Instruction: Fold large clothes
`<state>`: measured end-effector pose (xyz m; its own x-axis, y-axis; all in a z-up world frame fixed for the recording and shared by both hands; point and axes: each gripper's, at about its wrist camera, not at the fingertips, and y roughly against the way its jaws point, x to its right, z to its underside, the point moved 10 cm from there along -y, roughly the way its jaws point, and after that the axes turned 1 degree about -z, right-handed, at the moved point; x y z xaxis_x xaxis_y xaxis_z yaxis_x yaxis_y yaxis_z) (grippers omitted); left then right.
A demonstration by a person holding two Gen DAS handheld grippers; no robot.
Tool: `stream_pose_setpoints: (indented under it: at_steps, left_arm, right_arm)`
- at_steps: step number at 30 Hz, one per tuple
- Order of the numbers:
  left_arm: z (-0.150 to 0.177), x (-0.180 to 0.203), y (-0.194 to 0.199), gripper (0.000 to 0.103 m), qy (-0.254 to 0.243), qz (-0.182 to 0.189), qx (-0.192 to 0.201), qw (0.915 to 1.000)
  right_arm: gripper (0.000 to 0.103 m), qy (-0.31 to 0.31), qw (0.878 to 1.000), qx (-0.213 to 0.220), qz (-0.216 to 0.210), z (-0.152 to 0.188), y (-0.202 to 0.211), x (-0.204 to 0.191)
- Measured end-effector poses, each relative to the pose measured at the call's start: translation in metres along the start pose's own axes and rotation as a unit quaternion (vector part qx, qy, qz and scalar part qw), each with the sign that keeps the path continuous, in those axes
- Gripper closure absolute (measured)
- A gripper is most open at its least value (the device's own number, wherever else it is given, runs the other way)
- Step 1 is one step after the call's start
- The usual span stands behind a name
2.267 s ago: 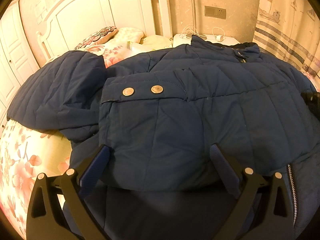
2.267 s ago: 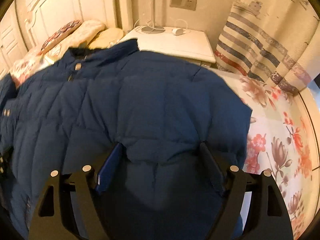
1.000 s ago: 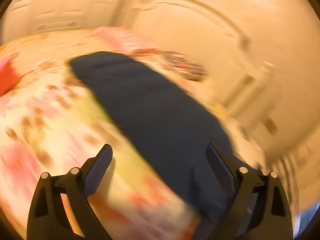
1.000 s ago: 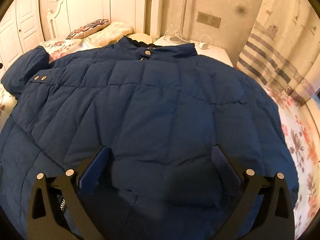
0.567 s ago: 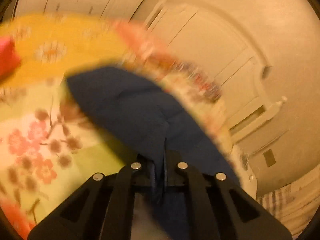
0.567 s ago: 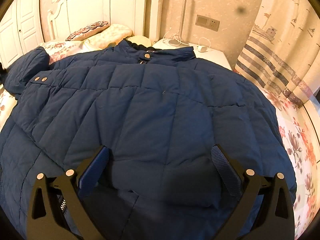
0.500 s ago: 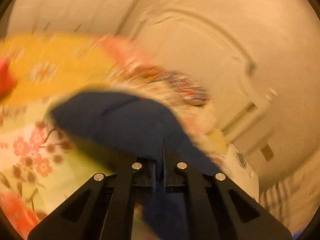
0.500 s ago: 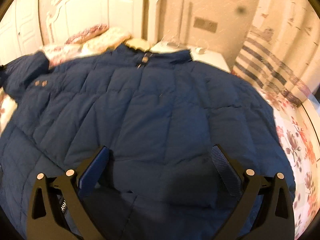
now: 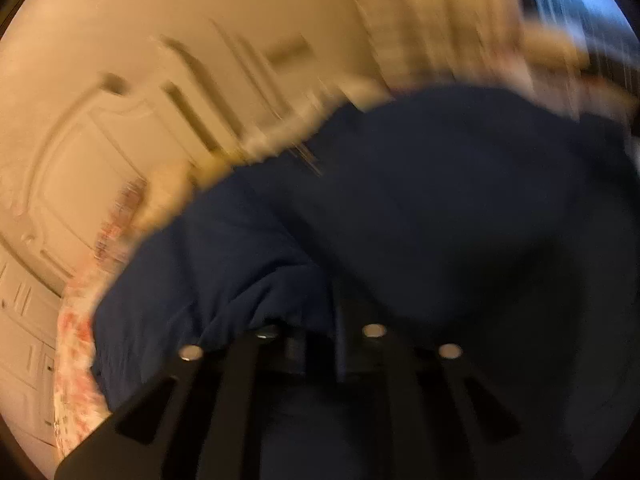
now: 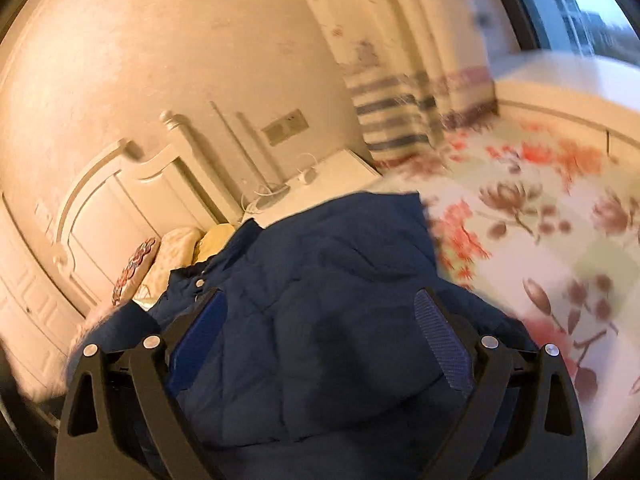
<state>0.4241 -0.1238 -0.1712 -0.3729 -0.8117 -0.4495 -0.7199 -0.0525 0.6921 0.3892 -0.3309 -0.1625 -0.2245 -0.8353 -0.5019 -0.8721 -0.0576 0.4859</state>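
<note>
A navy quilted jacket [image 10: 320, 260] lies spread on the bed, collar toward the headboard. In the blurred left wrist view, my left gripper [image 9: 320, 320] is shut on a fold of the jacket's sleeve [image 9: 200, 272], and the sleeve is drawn over the jacket body [image 9: 440, 200]. My right gripper [image 10: 318, 300] hovers tilted over the jacket's right side. Its jaws stand wide and are closing slowly. Jacket fabric lies below and between them, but the blue pads [image 10: 440, 340] do not press on it.
The floral bedsheet [image 10: 540, 240] lies bare to the right of the jacket. Beyond the collar are pillows [image 10: 172, 256] and a white headboard [image 10: 120, 208]. A white nightstand [image 10: 328, 184] with cables and a striped curtain [image 10: 396, 120] stand beyond the bed.
The left gripper shut on the sleeve out on the bedsheet, then swung it across over the jacket body while rolling. The right gripper rolled and shifted toward the jacket's right edge.
</note>
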Motion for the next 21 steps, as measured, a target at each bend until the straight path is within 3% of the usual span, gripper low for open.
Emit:
stream_pose_setpoints:
  at_steps: [2,3,5,6,7,8,10,11,14,16,17,19,20,21]
  left_arm:
    - [0.007,0.007,-0.005,0.081,-0.056,-0.062,0.02,0.9963]
    - [0.009,0.007,-0.002,0.076,-0.071,-0.068,0.024,0.9948]
    - [0.011,0.005,0.008,0.061,-0.084,-0.055,0.03,0.9945]
    - [0.012,0.004,0.016,0.047,-0.085,-0.044,0.033,0.9948]
    - [0.013,0.005,0.031,0.03,-0.084,-0.018,0.045,0.9953]
    - [0.012,0.005,0.053,0.024,-0.077,0.006,0.074,0.9942]
    - [0.01,0.0,0.097,0.012,-0.049,0.034,0.132,0.9895]
    - [0.011,-0.01,0.12,0.012,-0.022,0.047,0.164,0.9851]
    - [0.019,-0.068,0.146,0.01,0.096,0.032,0.199,0.9747]
    - [0.046,-0.137,0.13,0.01,0.23,-0.023,0.164,0.9589]
    - [0.071,-0.171,0.114,0.013,0.3,-0.063,0.119,0.9445]
    - [0.105,-0.202,0.083,0.02,0.372,-0.083,0.043,0.9236]
    - [0.121,-0.209,0.067,0.023,0.393,-0.08,0.01,0.9161]
    - [0.13,-0.21,0.055,0.024,0.397,-0.081,-0.012,0.914]
  right_arm:
    - [0.011,0.006,1.0,-0.005,-0.001,0.002,-0.002,-0.002]
    - [0.011,0.011,1.0,-0.008,-0.002,0.003,-0.004,-0.004]
    - [0.011,0.02,1.0,-0.011,-0.002,0.004,-0.004,-0.005]
    - [0.011,0.023,1.0,-0.013,-0.002,0.004,-0.004,-0.006]
    - [0.011,0.024,1.0,-0.014,-0.003,0.005,-0.003,-0.006]
    - [0.011,0.023,1.0,-0.015,-0.004,0.006,-0.003,-0.006]
    - [0.011,0.018,1.0,-0.016,-0.007,0.006,-0.003,-0.004]
    - [0.011,0.017,1.0,-0.017,-0.007,0.006,-0.004,-0.003]
    - [0.011,0.023,1.0,-0.019,-0.006,0.007,-0.004,-0.006]
    - [0.011,0.037,0.999,-0.024,-0.005,0.01,-0.006,-0.012]
    - [0.011,0.047,0.999,-0.026,-0.004,0.011,-0.007,-0.015]
    - [0.011,0.065,0.997,-0.03,-0.003,0.013,-0.009,-0.022]
    - [0.011,0.073,0.997,-0.031,-0.003,0.015,-0.009,-0.024]
    - [0.011,0.082,0.996,-0.033,-0.003,0.016,-0.01,-0.027]
